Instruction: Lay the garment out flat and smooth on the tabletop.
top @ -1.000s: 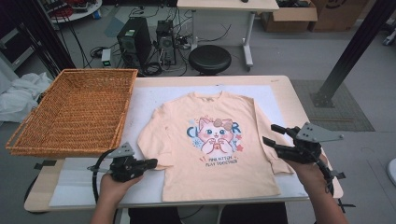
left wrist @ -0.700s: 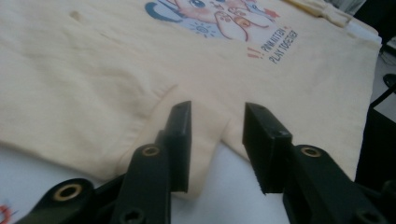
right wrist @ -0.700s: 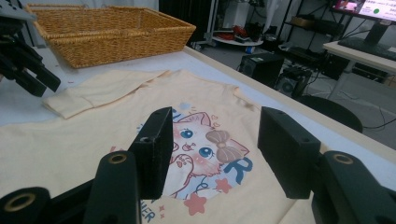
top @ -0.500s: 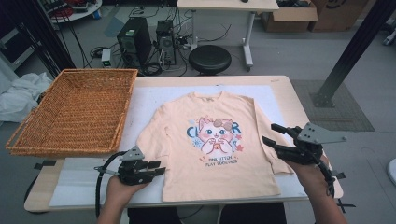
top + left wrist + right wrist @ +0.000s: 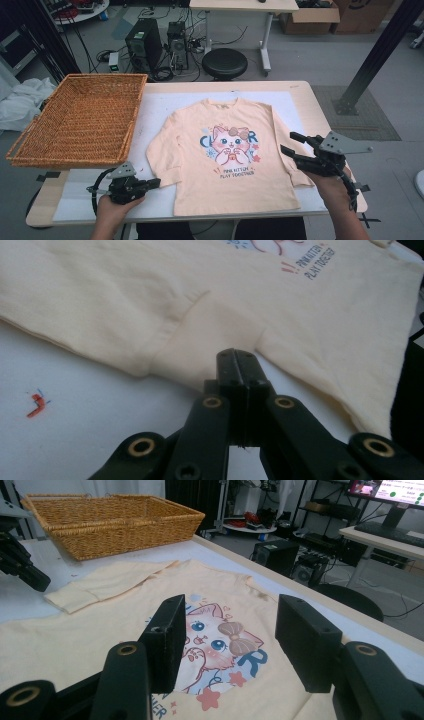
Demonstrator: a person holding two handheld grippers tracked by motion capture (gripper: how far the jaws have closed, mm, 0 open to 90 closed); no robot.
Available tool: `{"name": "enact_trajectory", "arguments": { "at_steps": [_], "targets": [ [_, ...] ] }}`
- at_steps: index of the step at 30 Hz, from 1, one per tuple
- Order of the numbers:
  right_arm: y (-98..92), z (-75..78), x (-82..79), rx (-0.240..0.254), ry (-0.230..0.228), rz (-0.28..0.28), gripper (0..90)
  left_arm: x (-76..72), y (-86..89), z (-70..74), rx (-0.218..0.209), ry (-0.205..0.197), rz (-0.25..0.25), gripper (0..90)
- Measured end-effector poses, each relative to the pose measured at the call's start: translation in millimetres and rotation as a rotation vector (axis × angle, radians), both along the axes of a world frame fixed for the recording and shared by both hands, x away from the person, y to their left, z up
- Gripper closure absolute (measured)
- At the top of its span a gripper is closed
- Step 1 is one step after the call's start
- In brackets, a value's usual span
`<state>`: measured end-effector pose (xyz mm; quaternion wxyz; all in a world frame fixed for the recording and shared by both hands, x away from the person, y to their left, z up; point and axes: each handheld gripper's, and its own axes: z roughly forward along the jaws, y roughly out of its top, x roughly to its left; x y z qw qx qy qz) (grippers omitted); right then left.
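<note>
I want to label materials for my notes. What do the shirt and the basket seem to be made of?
The shirt looks like soft knit cotton, matte peach, with ribbed cuffs and a printed cat; the exact fibre I cannot tell. The basket looks like woven wicker or rattan, golden brown with a slight sheen; its strands are plainly interlaced.

One peach shirt [image 5: 227,160] lies flat on one table [image 5: 300,90]. One wicker basket [image 5: 80,120]. Two grippers: left gripper [image 5: 152,183], right gripper [image 5: 290,142]. Beyond the table: one black stool [image 5: 224,63], two computer towers [image 5: 145,47].
</note>
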<state>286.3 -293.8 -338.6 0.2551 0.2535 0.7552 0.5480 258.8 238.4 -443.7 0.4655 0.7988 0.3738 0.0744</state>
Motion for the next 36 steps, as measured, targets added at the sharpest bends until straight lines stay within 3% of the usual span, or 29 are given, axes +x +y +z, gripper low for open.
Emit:
{"name": "enact_trajectory", "arguments": {
  "at_steps": [1, 4, 6, 7, 9, 11, 20, 25, 31, 36],
  "targets": [
    [1.0, -0.2, 0.6, 0.002, 0.001, 0.001, 46.3, 0.4, -3.1, -0.3, 0.008, 0.005, 0.004, 71.3],
    [4.2, -0.8, 0.9, 0.005, 0.005, 0.008, 46.3, 4.5, -13.7, -4.5, 0.071, 0.016, 0.009, 59.6],
    [6.0, -0.6, -0.5, 0.001, 0.004, 0.013, 46.3, 5.9, -15.4, -5.3, 0.09, 0.001, 0.036, 65.0],
    [6.3, -0.3, -1.3, -0.003, 0.002, 0.014, 46.3, 5.7, -16.0, -5.1, 0.11, -0.01, 0.047, 73.1],
    [4.9, 0.4, -2.2, -0.003, -0.001, 0.011, 46.3, 6.6, -15.6, -4.6, 0.105, 0.004, 0.044, 88.0],
    [2.2, 0.9, -2.7, 0.002, -0.002, 0.004, 46.3, 5.8, -14.2, -3.7, 0.105, 0.003, 0.046, 89.1],
    [1.9, -0.8, -1.7, 0.005, 0.007, -0.001, 46.3, -8.6, 14.9, 4.2, 0.04, 0.008, 0.038, 89.4],
    [11.3, -1.2, 0.1, 0.003, 0.007, 0.016, 46.3, -16.5, 27.5, -2.1, -0.004, 0.032, 0.051, 89.3],
    [18.7, -1.9, 1.8, -0.006, 0.01, 0.026, 46.3, -21.9, 22.8, -4.1, -0.069, 0.045, 0.022, 89.3],
    [13.7, -4.2, 2.1, -0.01, 0.014, 0.014, 46.3, -20.5, 19.5, -4.3, -0.075, 0.04, 0.014, 86.3]
  ]
}}
